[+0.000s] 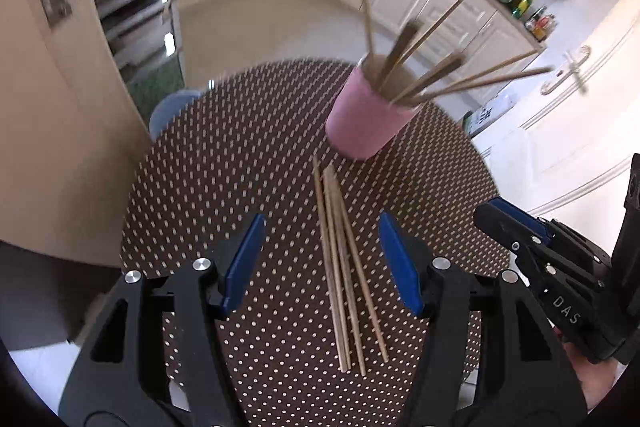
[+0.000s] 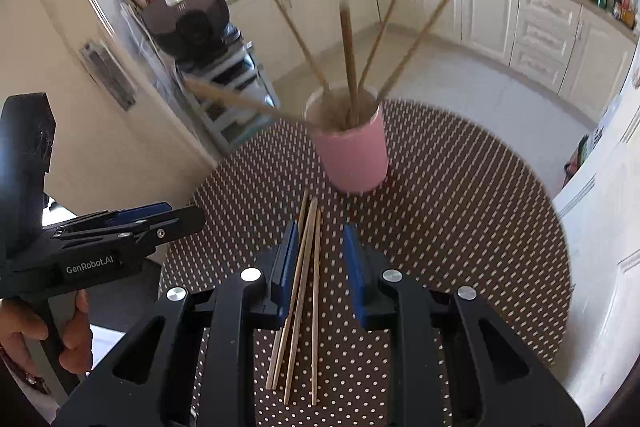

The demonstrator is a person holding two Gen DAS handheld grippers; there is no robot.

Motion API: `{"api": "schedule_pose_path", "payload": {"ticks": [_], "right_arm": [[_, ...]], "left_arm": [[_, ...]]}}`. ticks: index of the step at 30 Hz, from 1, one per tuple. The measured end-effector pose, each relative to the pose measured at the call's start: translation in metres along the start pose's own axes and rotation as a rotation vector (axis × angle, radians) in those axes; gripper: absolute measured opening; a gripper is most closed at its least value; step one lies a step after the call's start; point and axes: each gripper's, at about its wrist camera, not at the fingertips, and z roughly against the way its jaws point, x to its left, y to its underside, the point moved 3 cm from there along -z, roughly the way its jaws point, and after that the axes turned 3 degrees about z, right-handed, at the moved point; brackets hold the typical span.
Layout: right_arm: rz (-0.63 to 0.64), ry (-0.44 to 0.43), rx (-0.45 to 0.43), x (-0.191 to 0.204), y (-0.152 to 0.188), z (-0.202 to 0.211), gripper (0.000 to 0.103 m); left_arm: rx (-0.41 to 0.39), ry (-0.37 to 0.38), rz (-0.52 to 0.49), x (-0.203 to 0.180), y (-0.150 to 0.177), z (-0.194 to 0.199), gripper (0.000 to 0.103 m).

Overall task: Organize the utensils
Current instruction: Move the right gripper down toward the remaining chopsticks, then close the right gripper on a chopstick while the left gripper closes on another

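A pink cup [image 1: 362,115] [image 2: 352,155] holding several wooden chopsticks stands on the round dotted table [image 1: 240,147] [image 2: 460,207]. Several loose chopsticks [image 1: 344,267] [image 2: 304,291] lie side by side in front of it. My left gripper [image 1: 320,259] hovers open over them, and they show between its wide-set blue pads [image 1: 244,263]. My right gripper [image 2: 320,259] is above the same bundle with its jaws narrowly apart; the sticks run between the pads [image 2: 286,259] without being pinched. Each gripper shows at the edge of the other's view: the right gripper [image 1: 486,213], the left gripper [image 2: 196,217].
A tall cream fridge [image 1: 60,107] stands left of the table, with a shelf rack and a dark appliance [image 2: 192,15] behind. A blue chair [image 1: 172,107] is tucked at the table's far left edge. Cream cabinets line the back, a white door [image 1: 568,115] the right. A hand [image 2: 76,323] grips the left tool.
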Motion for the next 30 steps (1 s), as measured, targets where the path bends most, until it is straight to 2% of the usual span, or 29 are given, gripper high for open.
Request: {"api": "schedule_pose_path", "payload": {"ticks": [8,12,16,24,28,30], "right_arm": [[-0.052,-0.045,0.164,-0.003,0.020,-0.069,0.022],[-0.095,-0.055,0.246,-0.005,0.032,-0.102,0.022],[-0.080,-0.063,0.298,-0.003,0.036,-0.124,0.022],[0.015,-0.023,0.322,0.007,0.029,-0.148,0.014],[0.070,0.005,0.320,0.013,0.022,-0.154,0.005],[0.055,-0.020,0.323,0.009,0.021,-0.154,0.005]], "left_arm": [[0.097,-0.040,0.052,0.024,0.016,-0.039,0.060],[0.128,-0.057,0.069,0.036,0.020,-0.050,0.060],[0.143,-0.060,0.088,0.043,0.023,-0.057,0.060],[0.176,-0.066,0.105,0.050,0.018,-0.073,0.060],[0.195,-0.056,0.106,0.045,0.012,-0.088,0.060],[0.204,-0.046,0.100,0.042,0.007,-0.096,0.060]]}}
